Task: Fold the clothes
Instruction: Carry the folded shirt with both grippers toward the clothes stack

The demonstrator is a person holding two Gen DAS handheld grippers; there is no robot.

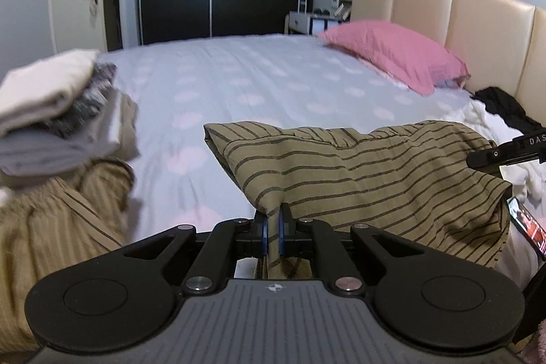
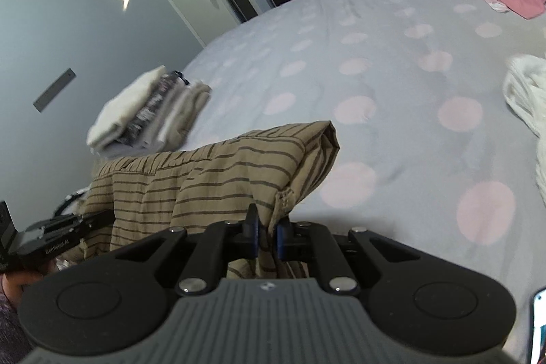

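A tan garment with dark stripes point(image 1: 368, 179) hangs lifted above the bed between both grippers. My left gripper point(image 1: 273, 220) is shut on one corner of it, cloth pinched between the blue pads. In the right wrist view the same striped garment point(image 2: 211, 179) drapes to the left, and my right gripper point(image 2: 268, 227) is shut on its other corner. The left gripper's body point(image 2: 51, 237) shows at that view's lower left edge. More striped tan cloth point(image 1: 51, 234) lies bunched at the lower left of the left wrist view.
A pile of folded clothes point(image 1: 58, 115) point(image 2: 150, 111) rests on the bed's left side. The grey sheet with pink dots point(image 1: 239, 84) stretches ahead. A pink pillow point(image 1: 392, 53), a black garment point(image 1: 505, 108) and white cloth point(image 2: 525, 91) lie toward the headboard side. A phone point(image 1: 525, 227) lies at the right.
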